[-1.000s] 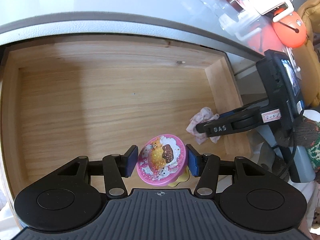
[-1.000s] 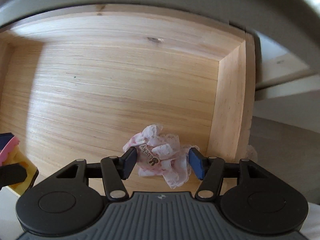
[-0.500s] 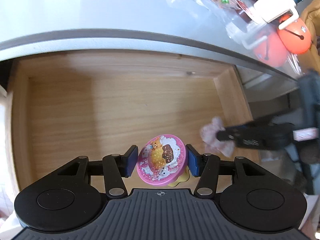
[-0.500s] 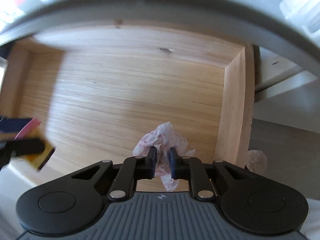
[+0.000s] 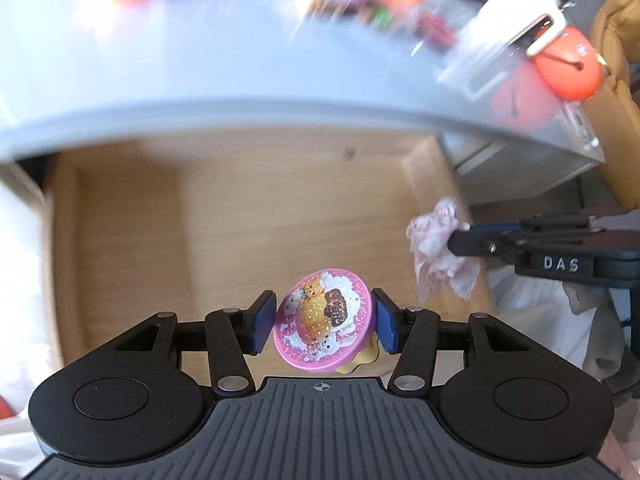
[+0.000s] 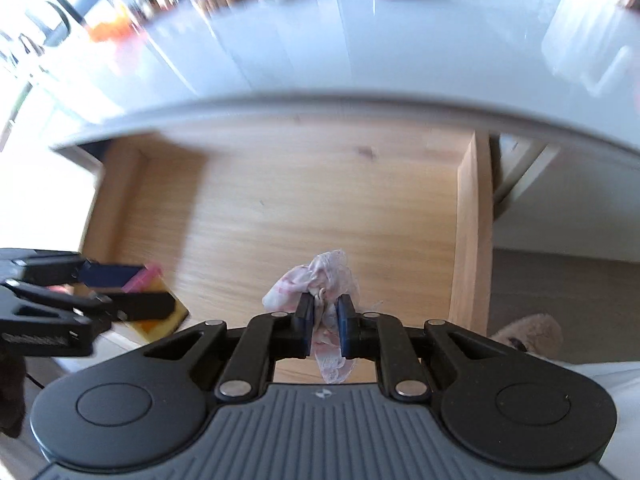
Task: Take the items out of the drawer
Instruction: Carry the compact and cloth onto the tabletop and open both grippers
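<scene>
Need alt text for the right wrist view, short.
The right tongs pinch a crumpled pink-and-white lacy cloth above an open wooden drawer. At left, the left tongs hold a pink-and-yellow toy. A white countertop with blurred clutter fills the top.

Drawer: pale wood with fine lengthwise grain and one small dark knot. Desk: plain light grey. Left tool: black body, dark blue pads. Round toy: pink rim, glittered top printed with an orange bear, a brown patch and white figures; yellow underside. Right tool: black, blue pads. Cloth: white with pink print and lace edging. Clock: orange, black hands.
</scene>
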A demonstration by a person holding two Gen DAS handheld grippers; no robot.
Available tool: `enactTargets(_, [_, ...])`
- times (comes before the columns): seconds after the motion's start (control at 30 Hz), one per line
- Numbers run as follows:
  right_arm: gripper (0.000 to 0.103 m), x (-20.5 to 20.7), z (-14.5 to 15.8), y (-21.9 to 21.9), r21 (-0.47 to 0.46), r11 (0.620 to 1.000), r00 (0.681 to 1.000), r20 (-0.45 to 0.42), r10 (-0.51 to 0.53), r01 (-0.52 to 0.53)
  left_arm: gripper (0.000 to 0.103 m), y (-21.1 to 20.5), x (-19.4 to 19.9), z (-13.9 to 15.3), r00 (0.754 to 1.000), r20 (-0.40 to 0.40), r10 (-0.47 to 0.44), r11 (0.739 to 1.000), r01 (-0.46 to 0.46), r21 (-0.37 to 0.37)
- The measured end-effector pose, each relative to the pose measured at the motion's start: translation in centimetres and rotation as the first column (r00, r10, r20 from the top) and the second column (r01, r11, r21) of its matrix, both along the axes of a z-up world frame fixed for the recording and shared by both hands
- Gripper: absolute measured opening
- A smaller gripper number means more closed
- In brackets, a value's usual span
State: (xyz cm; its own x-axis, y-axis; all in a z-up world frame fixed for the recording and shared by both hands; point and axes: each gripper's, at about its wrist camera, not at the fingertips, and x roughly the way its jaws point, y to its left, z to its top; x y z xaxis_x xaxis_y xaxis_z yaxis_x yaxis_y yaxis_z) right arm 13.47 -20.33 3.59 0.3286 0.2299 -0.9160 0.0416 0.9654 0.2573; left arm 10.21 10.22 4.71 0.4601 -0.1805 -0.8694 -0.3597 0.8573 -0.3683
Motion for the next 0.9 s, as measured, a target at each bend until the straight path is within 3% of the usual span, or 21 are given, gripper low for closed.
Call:
enactTargets(0.13, [0.012,0.6,5.1,-0.8,0.013,1.000,0.993,0.121,-0.014,0.012,0.056,1.4,0.2,6.2,0.985,0.163,0.055,0.998,-0.060,0.028])
enactTargets(0.27, [0.012,2.8,10.6,-1.4,0.022,0.999,0.958,0.283,-0.049,0.045,0.056,3.6,1.4,11.6,0.940,0.318,0.124,0.981,-0.165,0.105])
enactTargets(0.33, [0.012,4.0,13.0,-1.9,0.029,0.998,0.935,0.348,-0.066,0.059,0.056,4.9,2.3,12.8,0.916,0.377,0.137,0.970,-0.200,0.134])
enactTargets(0.47, [0.012,7.5,13.5,-0.9,-0.046,0.996,0.904,0.424,-0.053,0.080,0.056,7.0,4.7,11.0,0.912,0.371,0.177,0.966,-0.233,0.112])
enactTargets(0.53, [0.012,9.4,12.8,-1.1,-0.048,0.995,0.909,0.412,-0.062,0.089,0.056,7.7,5.7,8.9,0.923,0.334,0.190,0.969,-0.232,0.090])
enactTargets(0.63, [0.012,12.8,10.1,-0.9,-0.038,0.995,0.922,0.380,-0.071,0.092,0.056,8.1,6.9,6.3,0.935,0.301,0.187,0.964,-0.234,0.127])
enactTargets(0.9, [0.013,17.3,4.3,0.4,-0.138,0.986,0.937,0.346,-0.040,0.093,0.052,9.8,10.3,3.3,0.920,0.351,0.174,0.945,-0.256,0.203])
